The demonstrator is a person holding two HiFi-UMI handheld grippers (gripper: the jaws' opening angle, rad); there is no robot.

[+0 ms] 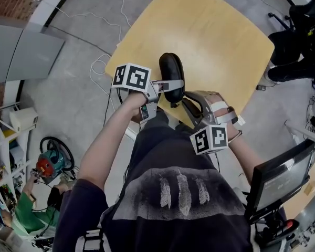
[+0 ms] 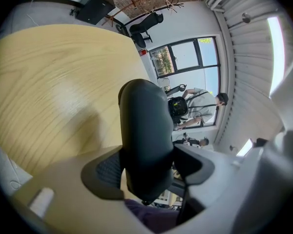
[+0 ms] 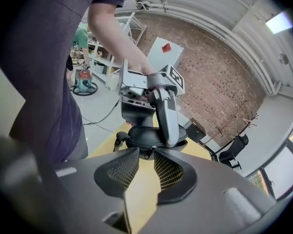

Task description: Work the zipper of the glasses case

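glasses case (image 3: 146, 136) held, zipper pull (image 3: 148, 152) free
my right claw (image 3: 146, 160) stands slightly parted and empty, the zipper pull just ahead of it; left claw (image 2: 149, 169) clamps the black case at the near edge of the wooden table (image 1: 210, 30).

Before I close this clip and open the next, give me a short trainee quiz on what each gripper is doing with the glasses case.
1. True or false: the left gripper is clamped on the glasses case.
2. The right gripper is: A) clamped round the body of the glasses case; B) open, with the zipper pull at its tips; C) lying flat on the table top.
3. What surface shows below the glasses case in the head view?

Key: 1 true. 2 B. 3 the wooden table.
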